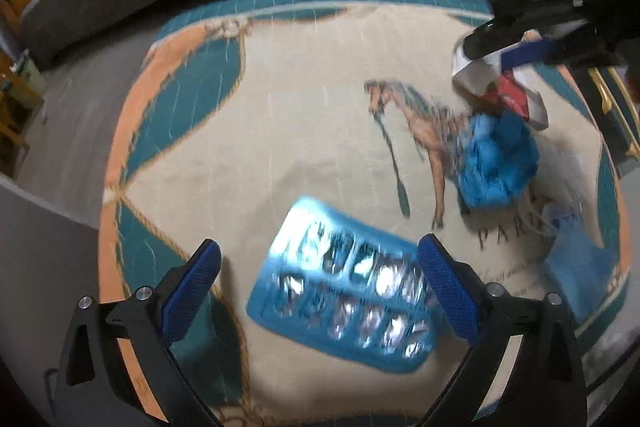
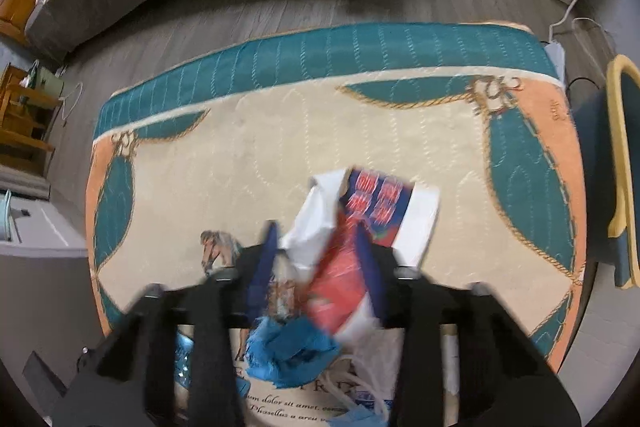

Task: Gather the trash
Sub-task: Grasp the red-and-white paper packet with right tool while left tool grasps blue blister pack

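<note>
Between your left gripper's spread fingers the blister pack lies on the mat, long axis slanting near-right; your right gripper clamps the wrapper farther right.

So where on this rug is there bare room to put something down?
The cream middle of the rug is bare between the teal far border and the printed horse, out to its left orange edge. It is crowded nearer: the blister pack between the left tongs, the crumpled blue paper, and the wrapper in the right tongs.
</note>
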